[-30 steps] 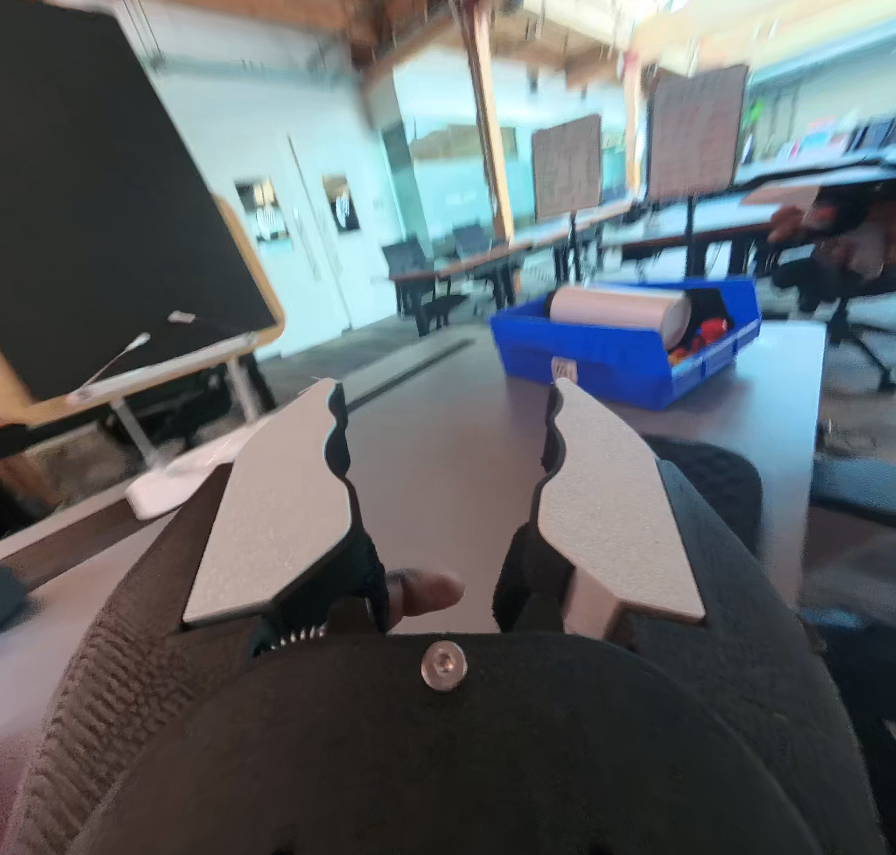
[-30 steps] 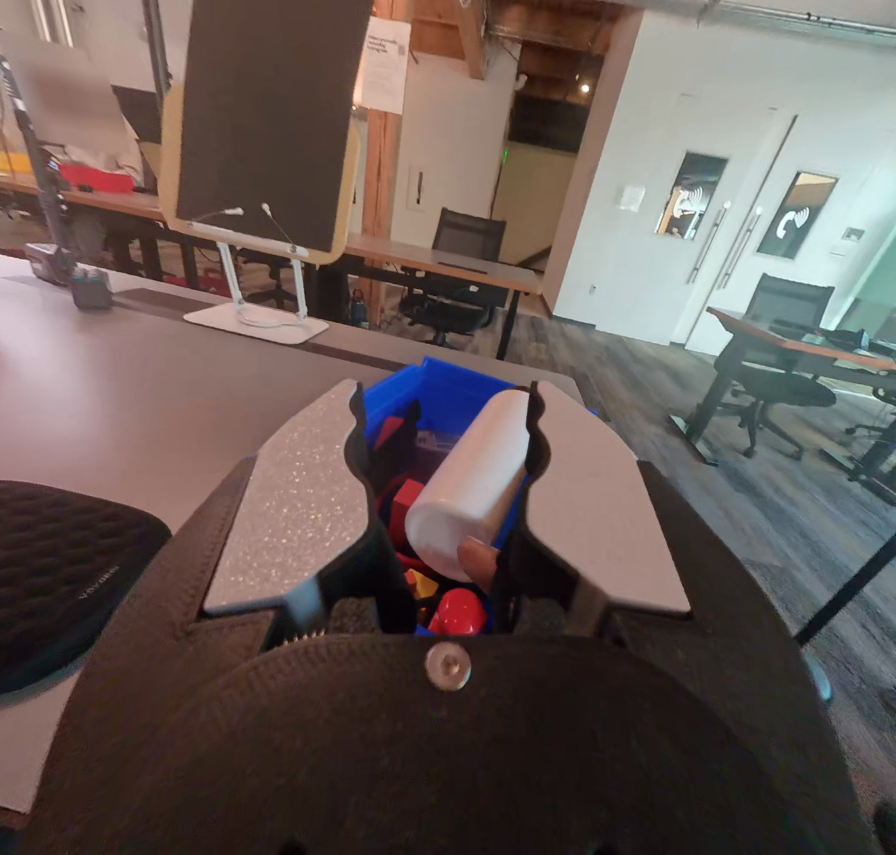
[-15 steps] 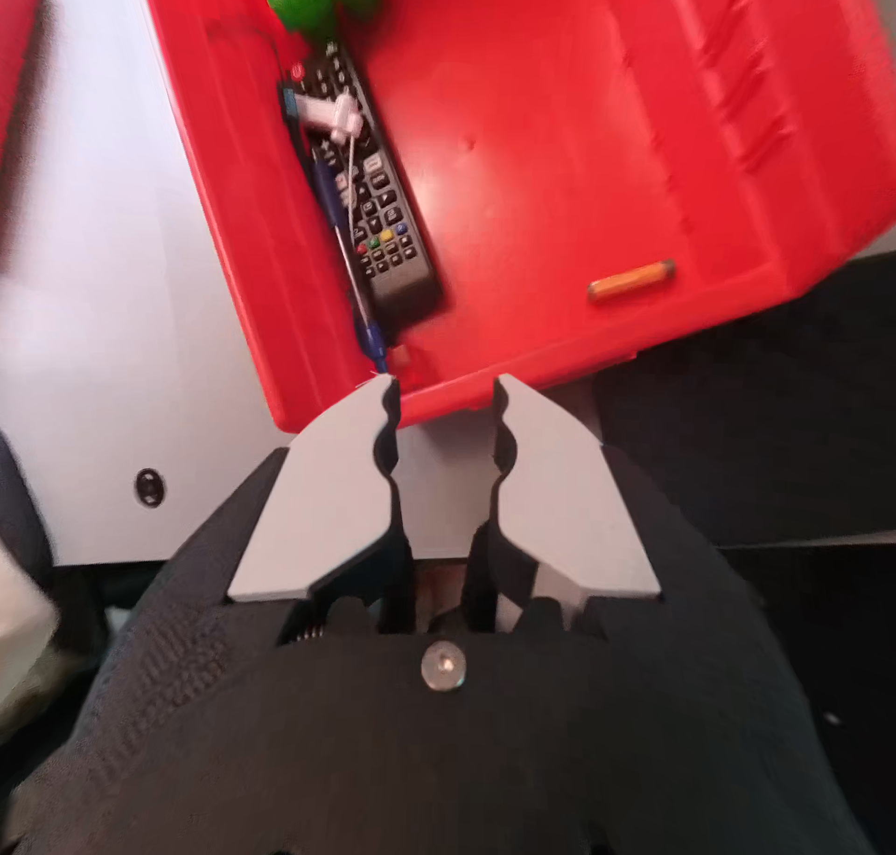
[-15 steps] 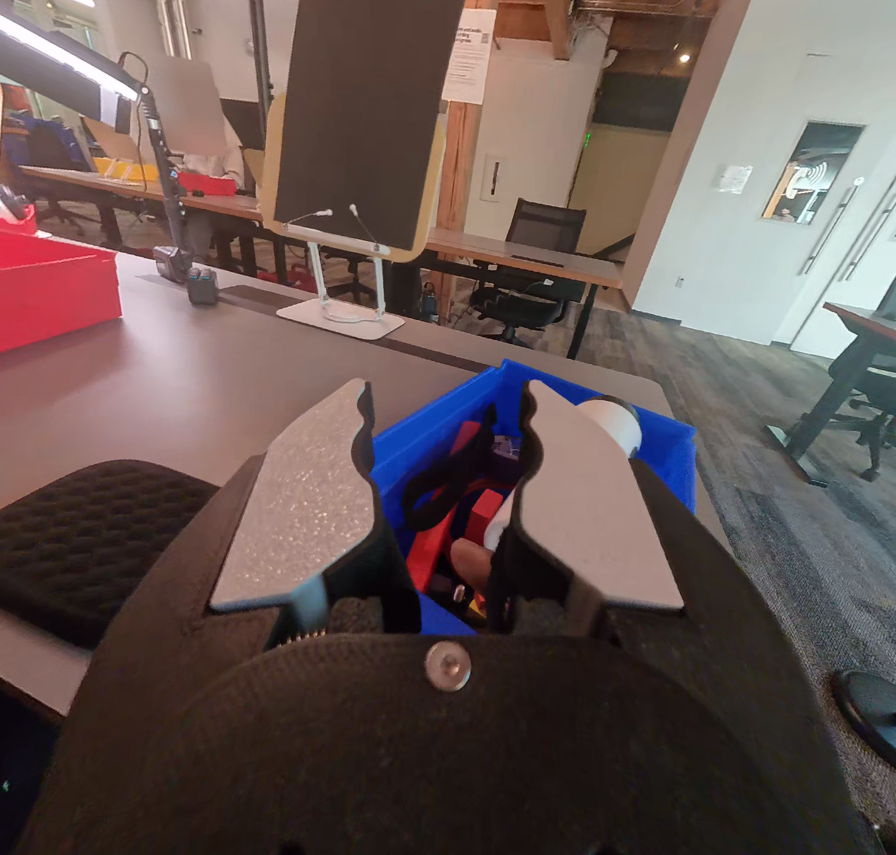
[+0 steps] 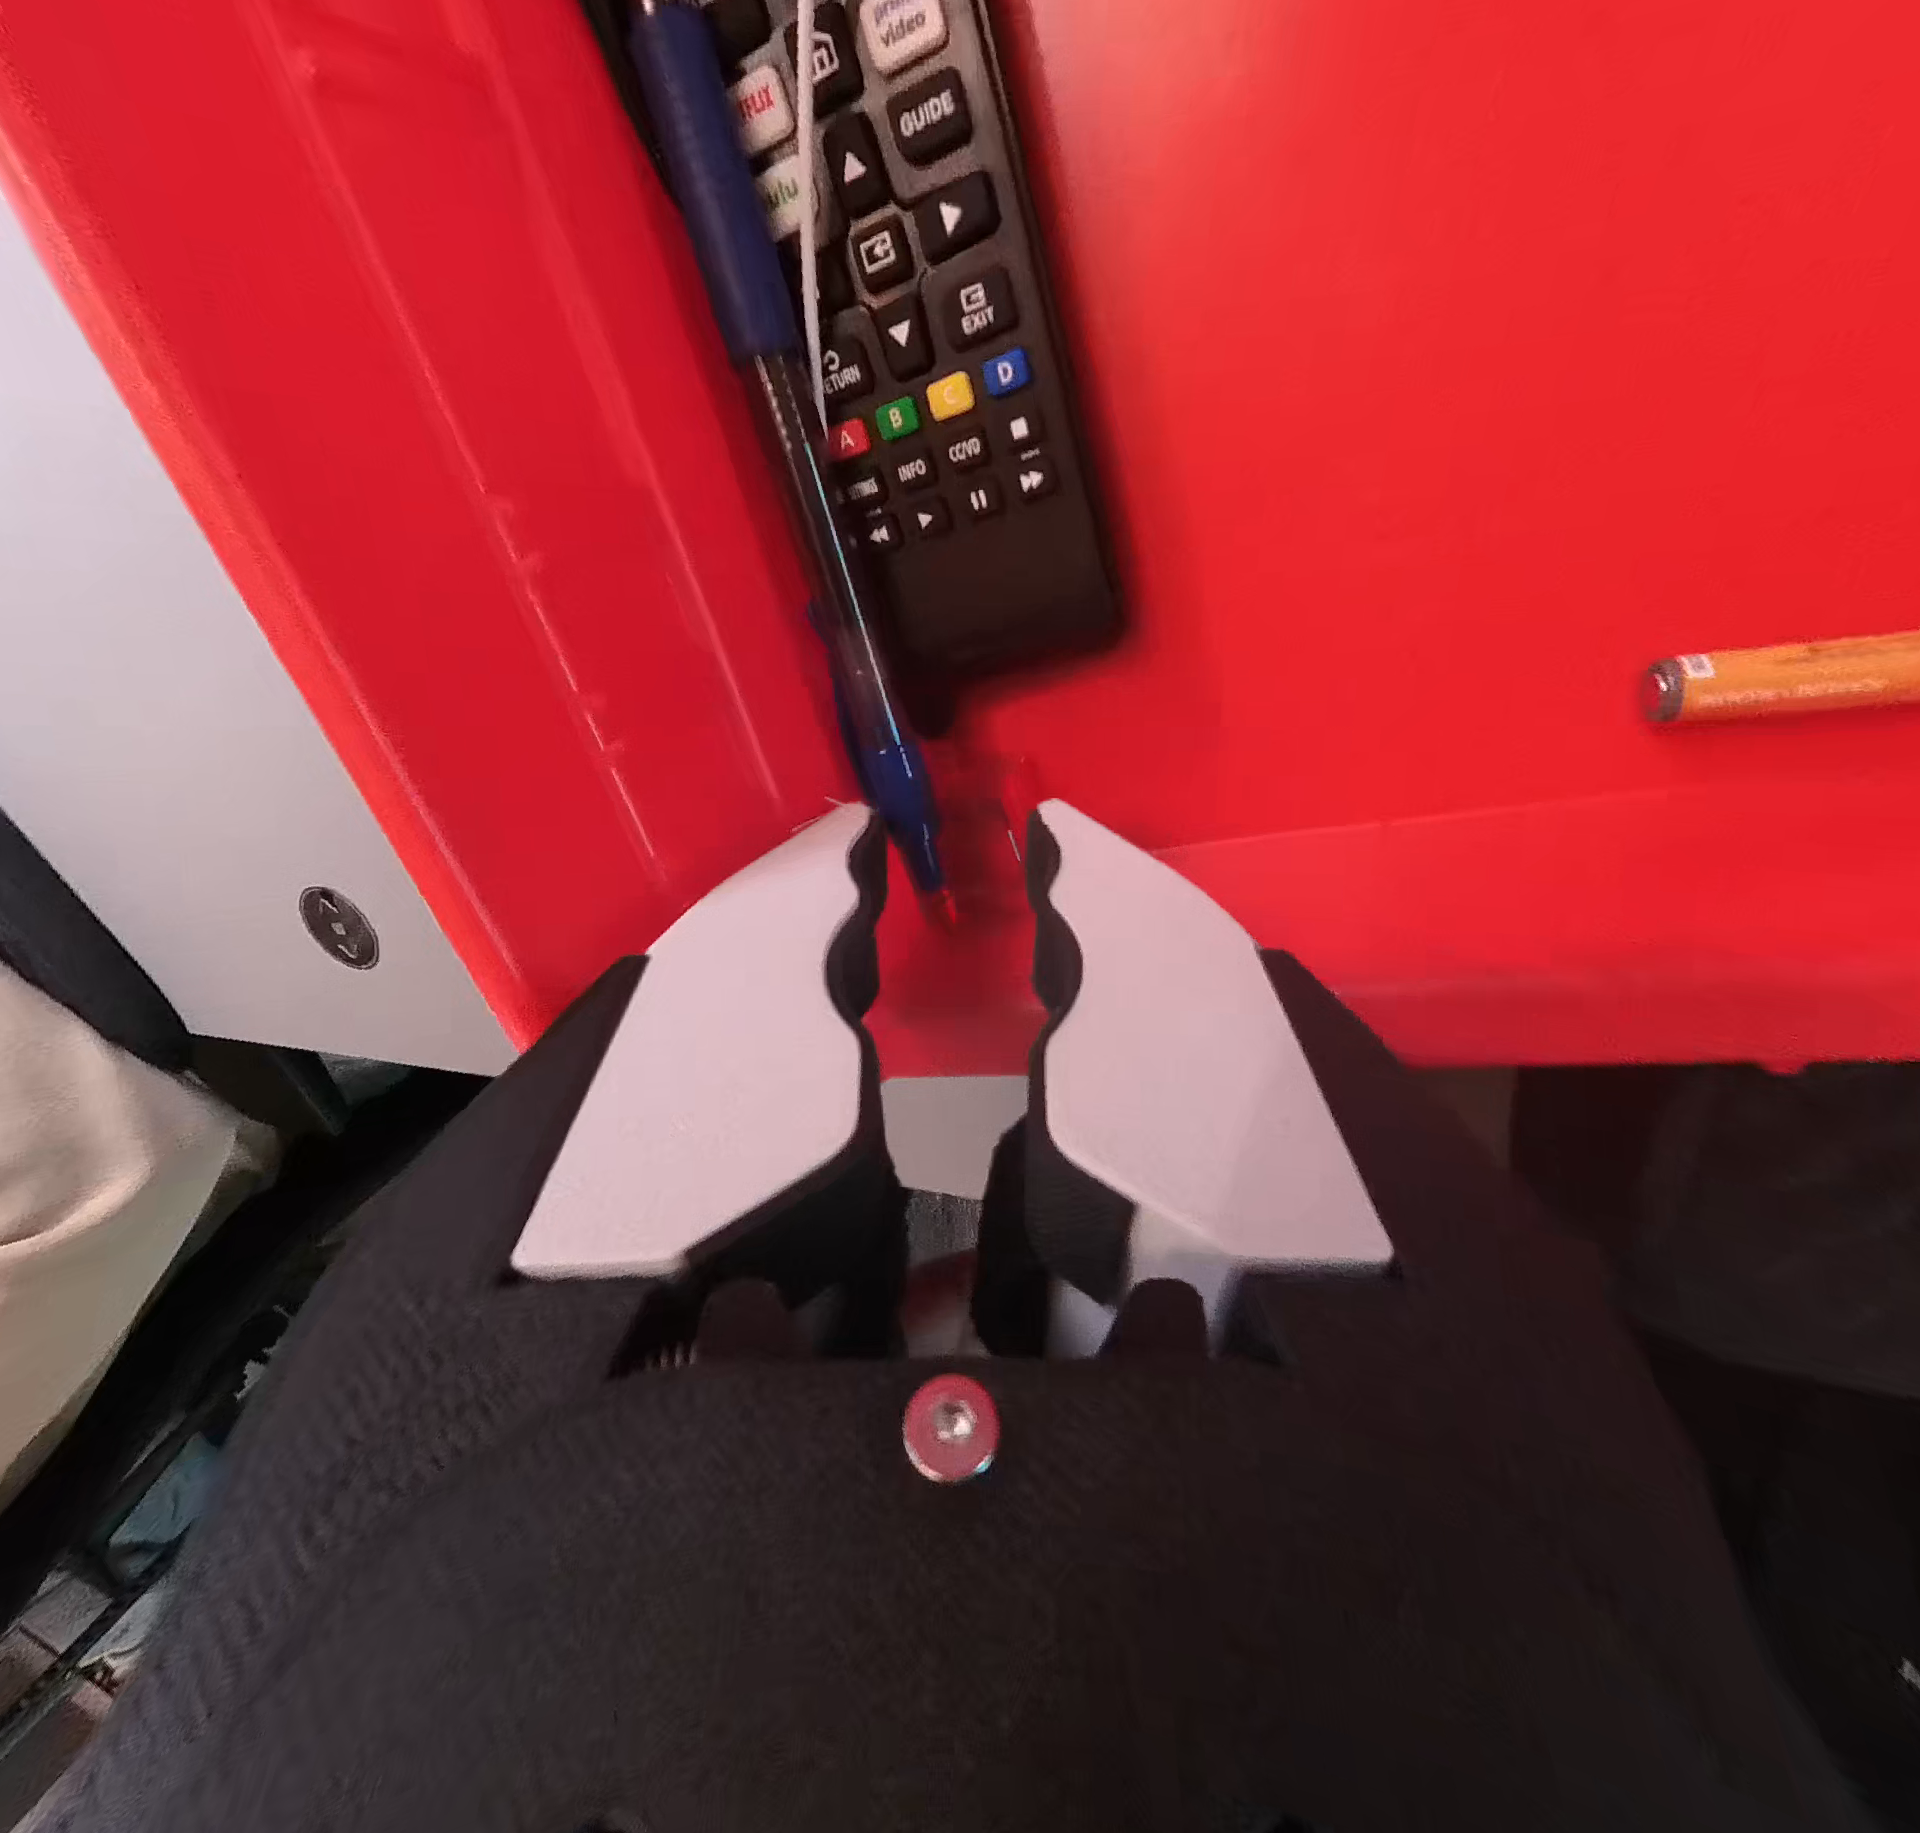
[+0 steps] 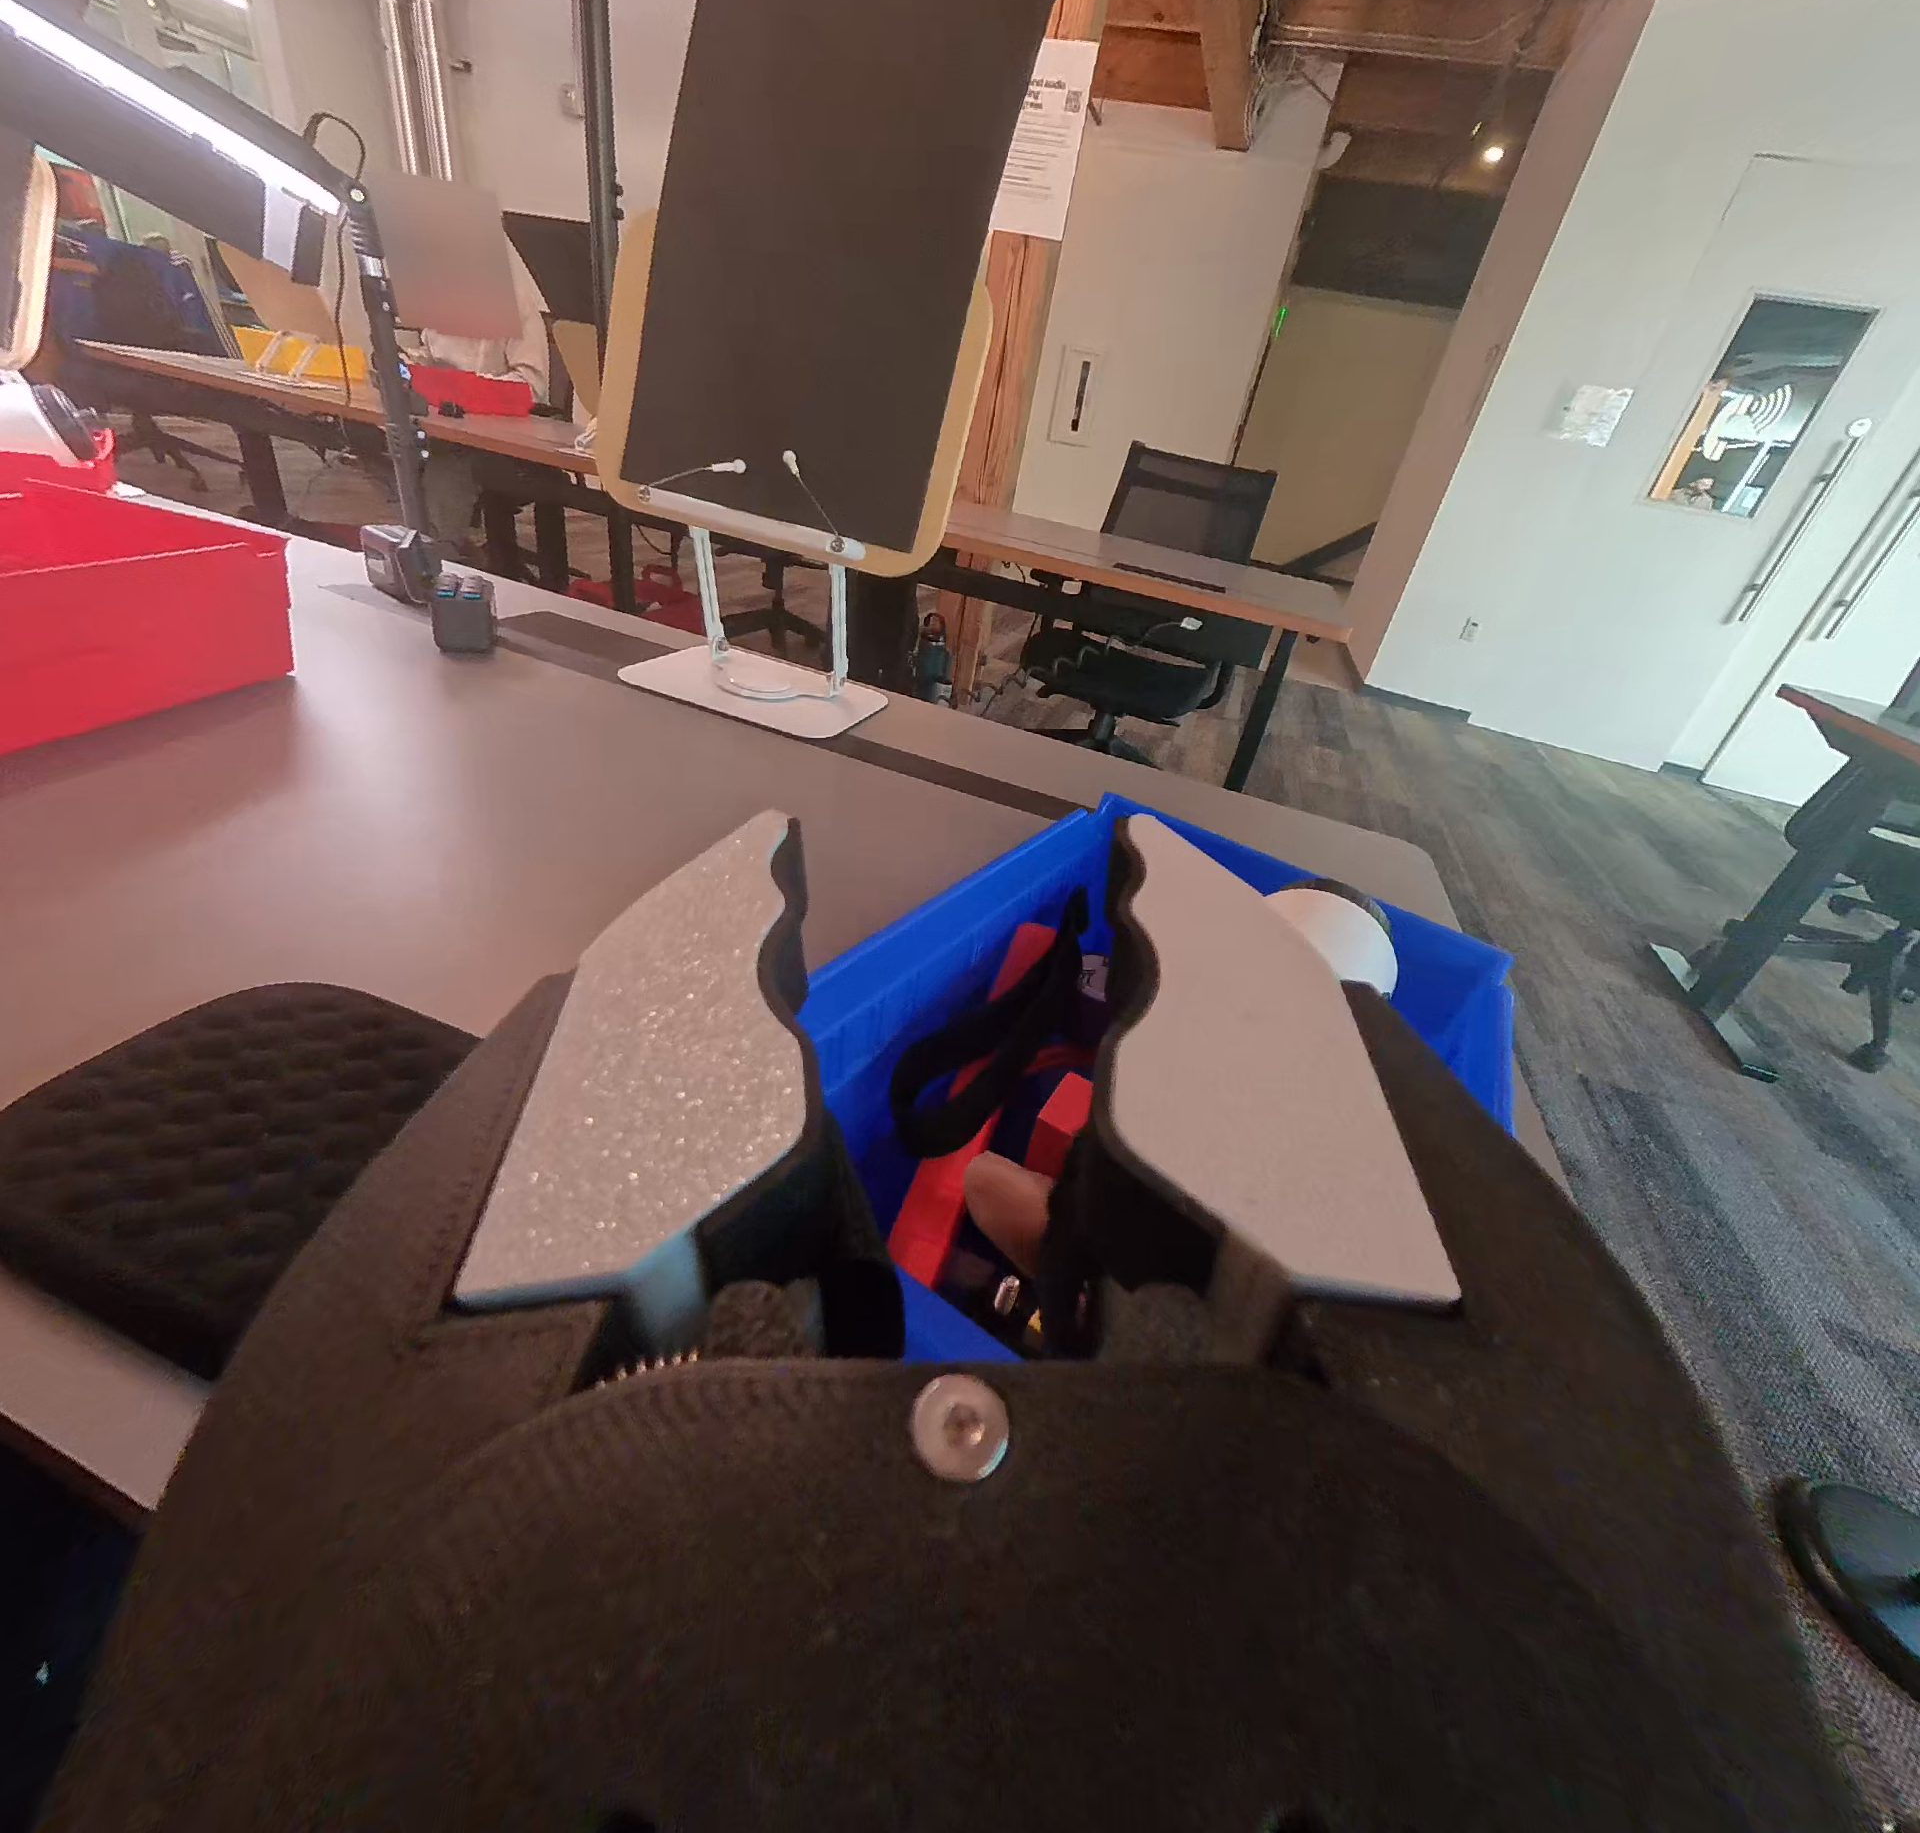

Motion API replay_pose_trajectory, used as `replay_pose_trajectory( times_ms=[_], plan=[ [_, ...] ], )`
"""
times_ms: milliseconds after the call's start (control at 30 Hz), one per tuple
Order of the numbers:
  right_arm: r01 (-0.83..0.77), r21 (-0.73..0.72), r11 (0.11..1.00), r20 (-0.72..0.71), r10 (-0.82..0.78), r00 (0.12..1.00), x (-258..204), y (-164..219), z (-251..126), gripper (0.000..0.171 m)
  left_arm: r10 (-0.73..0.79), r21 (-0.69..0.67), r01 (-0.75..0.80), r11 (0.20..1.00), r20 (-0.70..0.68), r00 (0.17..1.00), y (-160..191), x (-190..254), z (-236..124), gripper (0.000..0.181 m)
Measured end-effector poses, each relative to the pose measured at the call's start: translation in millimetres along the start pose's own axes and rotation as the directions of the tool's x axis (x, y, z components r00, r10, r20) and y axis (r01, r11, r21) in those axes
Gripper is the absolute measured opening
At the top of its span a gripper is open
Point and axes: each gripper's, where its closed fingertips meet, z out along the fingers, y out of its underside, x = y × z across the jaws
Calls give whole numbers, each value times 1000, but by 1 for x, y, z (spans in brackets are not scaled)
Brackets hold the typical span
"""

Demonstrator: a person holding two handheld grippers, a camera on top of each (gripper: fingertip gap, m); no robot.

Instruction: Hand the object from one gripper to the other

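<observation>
Blue pen [image 5: 727, 225], likely light, stiff & slick, is seen centre frame in red bin [image 5: 1455, 329] beside remote [image 5: 935, 329], tip between parted, empty left gripper [image 5: 951, 848] jaws; barrel judged best hold; right gripper [image 6: 956, 910] parted, empty.

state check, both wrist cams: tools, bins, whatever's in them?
left tool: open, empty, tips at the pen's end
right tool: open, empty, over the blue bin
red bin: on the table, holds remote, pen, pencil
remote: flat, buttons up
pen: flat beside the remote, by the bin wall
pencil: flat, apart from the rest
blue bin: on the table, cluttered
</observation>
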Motion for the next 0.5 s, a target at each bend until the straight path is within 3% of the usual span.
replay_pose_trajectory(
  times_ms=[200,300,500],
  plan=[
    [8,-3,1000,2,-8,1000,-1,1,2,55,17,-9,-17,1000,-11,1000,-3,2,8,24],
    [18,-17,1000,3,-18,1000,-2,5,4,55,37,46,-33,998,-106,994,-9,14,13,17],
    [47,-44,998,8,-47,999,-7,9,8,55,11,142,2,990,-86,996,-17,11,15,17]
  ],
)
